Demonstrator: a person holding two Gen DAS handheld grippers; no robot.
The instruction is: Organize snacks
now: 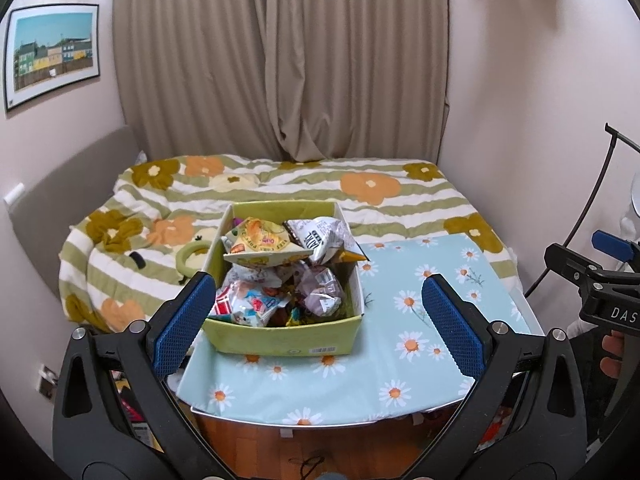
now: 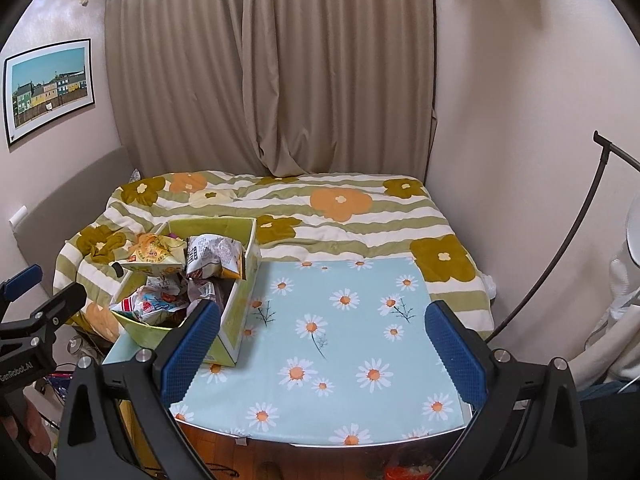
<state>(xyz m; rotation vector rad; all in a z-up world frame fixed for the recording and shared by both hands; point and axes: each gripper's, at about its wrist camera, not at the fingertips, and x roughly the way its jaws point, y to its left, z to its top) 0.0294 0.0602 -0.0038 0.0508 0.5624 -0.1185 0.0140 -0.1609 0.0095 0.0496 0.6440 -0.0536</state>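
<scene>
Left tool (image 1: 320,320) is seen spread wide, nothing between its blue pads; right tool (image 2: 326,344) is likewise spread and empty. A green snack box (image 1: 280,336) is framed between the left tool's pads, ahead of them, no contact seen. From the right wrist view the box (image 2: 236,320) is placed beside the right tool's left pad, partly hidden by it; touching cannot be told.

Box is set on the daisy-print bench (image 2: 352,320), at the corner nearest the picture on the wall (image 1: 52,56). Snack packets (image 1: 276,280) are heaped in the box above its rim.

Left wrist view: box front wall with a barcode label, the right tool's body and a hand (image 1: 612,354) are shown. Right wrist view: the bench stretch away from the box is shown bare, plus the left tool's body at frame edge.

Bench near edge is lined with a pale rim, wooden floor (image 2: 240,456) below. Flowered bed (image 2: 340,208) is butted against the bench far edge behind the box.
</scene>
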